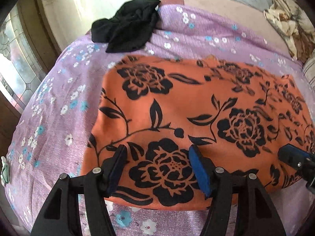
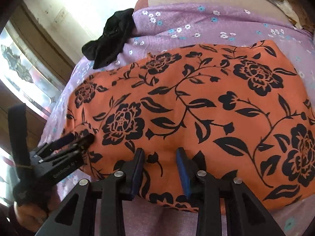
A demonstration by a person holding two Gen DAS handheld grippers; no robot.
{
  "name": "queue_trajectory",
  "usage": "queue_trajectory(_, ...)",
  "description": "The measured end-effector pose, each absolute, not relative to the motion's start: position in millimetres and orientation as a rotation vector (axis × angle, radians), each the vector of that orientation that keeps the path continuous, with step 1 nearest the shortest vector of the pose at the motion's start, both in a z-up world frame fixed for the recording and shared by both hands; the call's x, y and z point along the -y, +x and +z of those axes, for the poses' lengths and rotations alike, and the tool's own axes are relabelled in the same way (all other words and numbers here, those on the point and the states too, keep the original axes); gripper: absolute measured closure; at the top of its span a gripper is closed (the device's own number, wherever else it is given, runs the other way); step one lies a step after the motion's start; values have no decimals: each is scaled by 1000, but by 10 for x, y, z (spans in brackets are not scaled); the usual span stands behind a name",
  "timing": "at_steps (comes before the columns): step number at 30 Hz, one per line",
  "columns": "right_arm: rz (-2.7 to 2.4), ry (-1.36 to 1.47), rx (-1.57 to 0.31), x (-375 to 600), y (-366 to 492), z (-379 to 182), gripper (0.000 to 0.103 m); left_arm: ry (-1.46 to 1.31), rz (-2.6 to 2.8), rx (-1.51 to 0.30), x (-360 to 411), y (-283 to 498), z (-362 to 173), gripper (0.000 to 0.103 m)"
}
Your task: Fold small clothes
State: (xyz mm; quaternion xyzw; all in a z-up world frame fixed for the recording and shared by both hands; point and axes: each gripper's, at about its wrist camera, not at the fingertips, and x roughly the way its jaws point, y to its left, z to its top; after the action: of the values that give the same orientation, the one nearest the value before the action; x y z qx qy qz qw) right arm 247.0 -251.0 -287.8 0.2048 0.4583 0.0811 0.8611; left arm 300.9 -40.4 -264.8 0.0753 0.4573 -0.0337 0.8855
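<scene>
Lilac flowered bedsheet (image 1: pixel 59 102) carries the flat orange floral garment (image 1: pixel 187 106); both tongs, left (image 1: pixel 157 167) and right (image 2: pixel 159 167), spread empty over its near edge, next to pinch that hem and fold.

Orange garment (image 1: pixel 196 114) printed with black roses and vines, spread flat and smooth on the bed, its near hem lying along the bed's near edge. Black garment (image 1: pixel 128 24), crumpled in a heap, lies at the bed's far left corner.
</scene>
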Motion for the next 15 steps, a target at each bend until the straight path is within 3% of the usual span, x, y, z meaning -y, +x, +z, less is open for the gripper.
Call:
queue_trajectory(4,186,420,-909,2544,2435,-2759,66,158,10,-898,273,3054,-2545,37)
queue_trajectory(7,166,393,-1018,2470,2540,-2965,66,174,92,-971,154,3175,-2721,37)
queue_trajectory(15,145,432,-960,2605,2547,-2834,67,147,12,-950,268,3167,-2669,36)
